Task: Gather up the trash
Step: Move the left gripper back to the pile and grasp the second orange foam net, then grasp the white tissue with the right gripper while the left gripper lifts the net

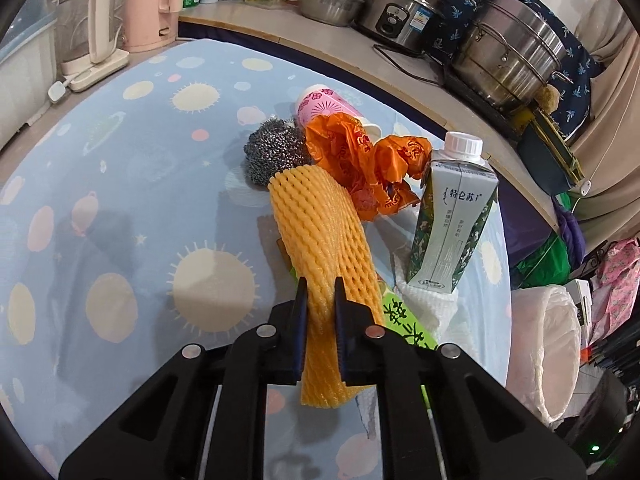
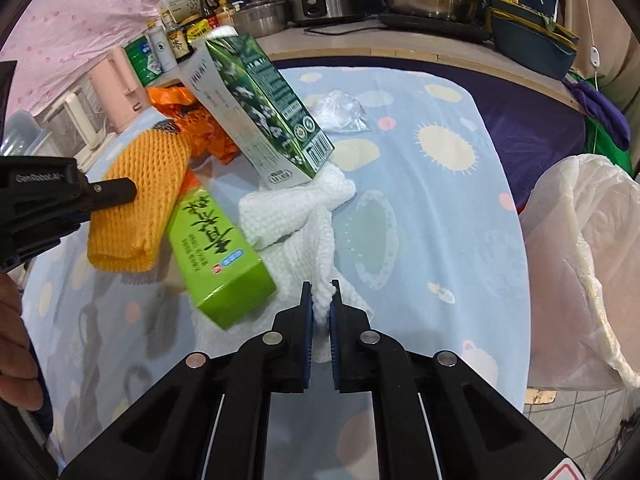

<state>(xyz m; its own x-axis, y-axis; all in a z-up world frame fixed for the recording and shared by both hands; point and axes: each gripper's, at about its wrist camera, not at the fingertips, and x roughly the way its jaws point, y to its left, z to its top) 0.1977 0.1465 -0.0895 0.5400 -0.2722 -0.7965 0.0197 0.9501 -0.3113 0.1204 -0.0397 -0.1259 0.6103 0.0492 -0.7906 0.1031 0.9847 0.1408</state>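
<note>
My left gripper [image 1: 321,288] is shut on the near end of an orange foam net sleeve [image 1: 320,240] that lies on the blue patterned tablecloth [image 1: 160,200]. In the right wrist view the same sleeve [image 2: 140,200] shows at the left, with a black finger [image 2: 116,192] of the left gripper across it. My right gripper [image 2: 321,292] is shut on a fold of white knitted cloth [image 2: 296,212]. A green-and-white milk carton [image 2: 260,108] leans tilted on that cloth. A lime green box [image 2: 216,240] lies between the sleeve and the cloth.
A steel scrubber [image 1: 272,152], a crumpled orange plastic bag [image 1: 372,164] and a pink cup [image 1: 324,104] lie behind the sleeve. A clear plastic wrapper [image 2: 340,112] sits farther back. A bin with a white liner [image 2: 588,260] stands off the table's right edge. Pots and bottles line the counter behind.
</note>
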